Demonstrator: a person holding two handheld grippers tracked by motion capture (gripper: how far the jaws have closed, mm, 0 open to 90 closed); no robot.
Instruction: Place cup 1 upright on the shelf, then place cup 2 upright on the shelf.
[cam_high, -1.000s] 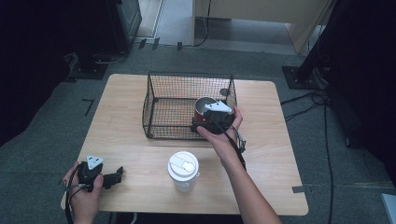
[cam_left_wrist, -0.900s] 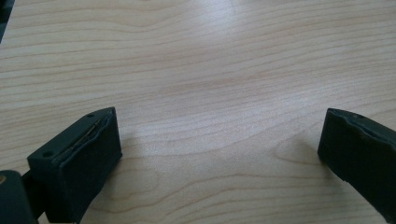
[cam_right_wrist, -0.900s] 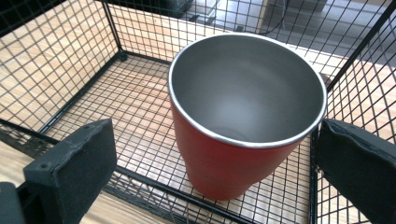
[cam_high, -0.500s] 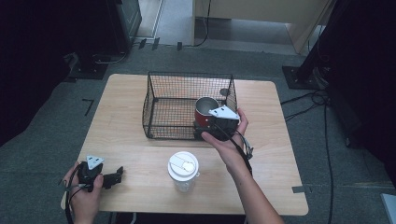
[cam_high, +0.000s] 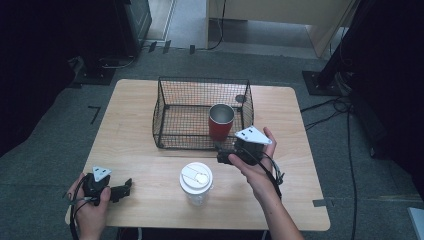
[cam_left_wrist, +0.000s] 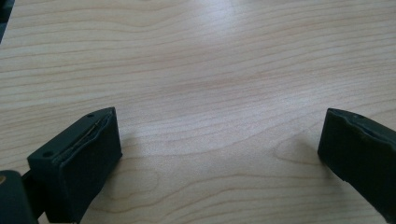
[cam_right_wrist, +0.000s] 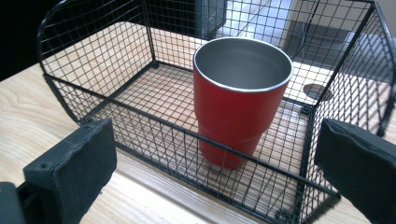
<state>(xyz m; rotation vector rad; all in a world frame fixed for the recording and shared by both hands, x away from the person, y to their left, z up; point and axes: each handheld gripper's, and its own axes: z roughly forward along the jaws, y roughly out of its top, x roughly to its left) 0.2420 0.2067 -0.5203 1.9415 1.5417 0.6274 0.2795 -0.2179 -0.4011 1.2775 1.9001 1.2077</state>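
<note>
A red metal cup (cam_high: 220, 121) (cam_right_wrist: 239, 100) stands upright inside a black wire basket (cam_high: 170, 116) (cam_right_wrist: 95, 77), near its front right corner. My right gripper (cam_high: 228, 153) (cam_right_wrist: 219, 140) is open, with nothing between its jaws. It hovers just outside the basket's front wall and faces the cup. A clear cup with a white lid (cam_high: 196, 181) stands on the table in front of the basket, left of my right hand. At the table's front left corner my left gripper (cam_high: 121, 188) (cam_left_wrist: 219, 135) is open over bare wood.
The wooden table (cam_high: 130, 145) (cam_left_wrist: 210, 60) has a dark round hole (cam_high: 240, 98) (cam_right_wrist: 315, 91) behind the basket's back right corner. Grey floor with cables and dark equipment stands surrounds the table.
My right gripper has let go of the red cup and pulled back out of the basket toward the table's front. The cup stays standing inside. The left gripper has not moved.
</note>
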